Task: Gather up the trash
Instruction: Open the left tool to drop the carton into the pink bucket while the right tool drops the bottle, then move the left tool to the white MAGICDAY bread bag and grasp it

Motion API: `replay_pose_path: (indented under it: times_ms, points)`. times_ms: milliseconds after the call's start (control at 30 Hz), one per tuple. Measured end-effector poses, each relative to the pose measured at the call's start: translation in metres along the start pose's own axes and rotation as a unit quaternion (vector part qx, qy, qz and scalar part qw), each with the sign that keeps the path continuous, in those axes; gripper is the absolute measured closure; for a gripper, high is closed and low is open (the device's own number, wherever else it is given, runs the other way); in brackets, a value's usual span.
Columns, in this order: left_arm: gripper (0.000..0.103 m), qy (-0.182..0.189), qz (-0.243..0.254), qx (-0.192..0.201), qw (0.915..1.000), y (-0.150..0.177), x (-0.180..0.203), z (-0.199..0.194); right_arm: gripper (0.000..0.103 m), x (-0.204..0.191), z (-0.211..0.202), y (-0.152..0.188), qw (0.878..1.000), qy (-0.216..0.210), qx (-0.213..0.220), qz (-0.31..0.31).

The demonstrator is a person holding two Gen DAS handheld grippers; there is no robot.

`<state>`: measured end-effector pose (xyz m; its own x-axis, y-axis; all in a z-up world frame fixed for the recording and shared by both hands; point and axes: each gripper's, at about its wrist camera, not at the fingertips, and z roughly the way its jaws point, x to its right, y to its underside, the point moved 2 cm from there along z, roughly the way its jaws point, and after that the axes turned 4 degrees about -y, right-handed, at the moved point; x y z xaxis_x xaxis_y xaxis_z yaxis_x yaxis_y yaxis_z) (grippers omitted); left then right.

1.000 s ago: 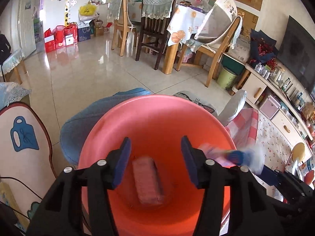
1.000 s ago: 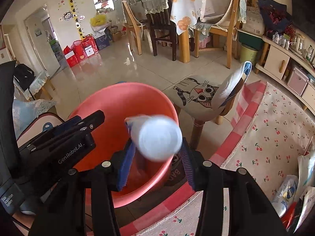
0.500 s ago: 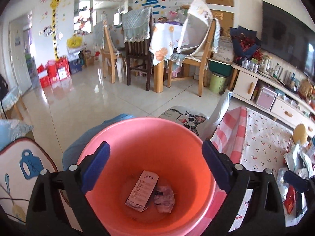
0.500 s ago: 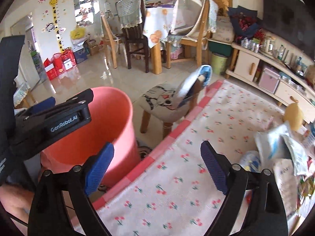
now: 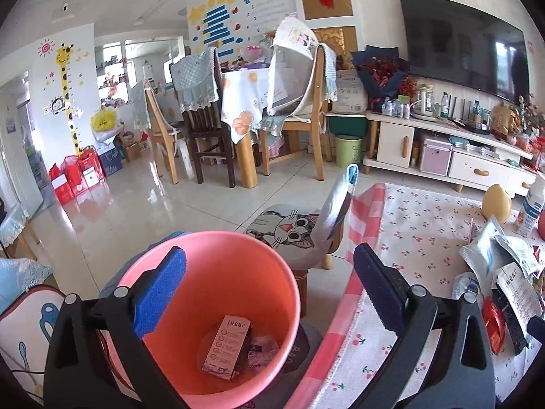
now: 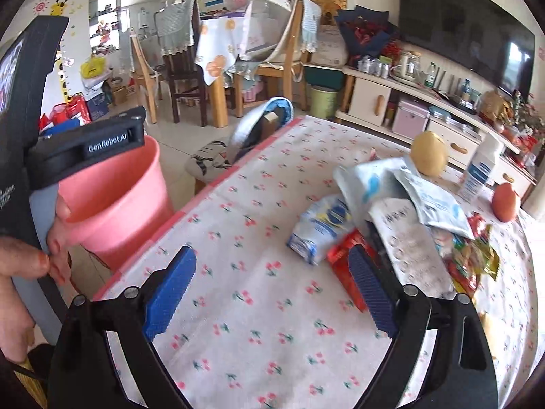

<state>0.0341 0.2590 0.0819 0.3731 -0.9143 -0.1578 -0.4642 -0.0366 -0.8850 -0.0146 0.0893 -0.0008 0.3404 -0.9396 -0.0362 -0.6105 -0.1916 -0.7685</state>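
Note:
A pink bucket (image 5: 272, 272) stands on the floor beside the table, with a brown box (image 5: 227, 347) and a clear wrapper lying in its bottom. My left gripper (image 5: 269, 293) is open and empty above the bucket's mouth. The bucket also shows in the right wrist view (image 6: 136, 197). My right gripper (image 6: 272, 293) is open and empty over the cherry-print tablecloth (image 6: 259, 225). A pile of trash lies ahead right of it: a blue-white packet (image 6: 320, 228), a red packet (image 6: 344, 255), grey pouches (image 6: 405, 238) and several wrappers.
A yellow fruit (image 6: 428, 153), a white bottle (image 6: 480, 170) and a red fruit (image 6: 506, 201) stand behind the pile. A cat-print stool (image 5: 296, 235) stands by the bucket. Dining chairs and a TV cabinet (image 5: 442, 150) lie further off.
Both grippers opened; the box and the bottle they held are gone from the jaws. The left pulled back from the bucket. The right swung right from the bucket to over the table.

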Motion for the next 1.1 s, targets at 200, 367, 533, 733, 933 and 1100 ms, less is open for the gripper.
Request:
replay_pose_path:
  times_ms: [200, 367, 533, 733, 933, 1100]
  points:
    - [0.004, 0.015, 0.02, 0.012, 0.9996, 0.001, 0.02, -0.011, 0.013, 0.019, -0.012, 0.015, 1.0, 0.014, 0.007, 0.007]
    - [0.004, 0.023, 0.035, 0.018, 0.9989, 0.003, 0.035, -0.018, 0.012, 0.032, -0.019, 0.021, 1.0, 0.02, 0.022, 0.007]
    - [0.004, 0.037, 0.049, 0.019, 0.998, 0.006, 0.053, -0.023, 0.01, 0.051, -0.028, 0.032, 0.999, 0.02, 0.034, 0.025]
    - [0.004, 0.049, 0.076, 0.021, 0.9957, 0.012, 0.074, -0.029, 0.009, 0.075, -0.035, 0.042, 0.998, 0.026, 0.047, 0.044]
    - [0.004, 0.085, 0.087, 0.021, 0.9923, 0.017, 0.093, -0.035, 0.008, 0.103, -0.042, 0.053, 0.996, 0.035, 0.048, 0.072]
    - [0.004, 0.141, 0.089, 0.01, 0.9859, 0.022, 0.108, -0.039, 0.008, 0.126, -0.049, 0.058, 0.994, 0.037, 0.048, 0.091]
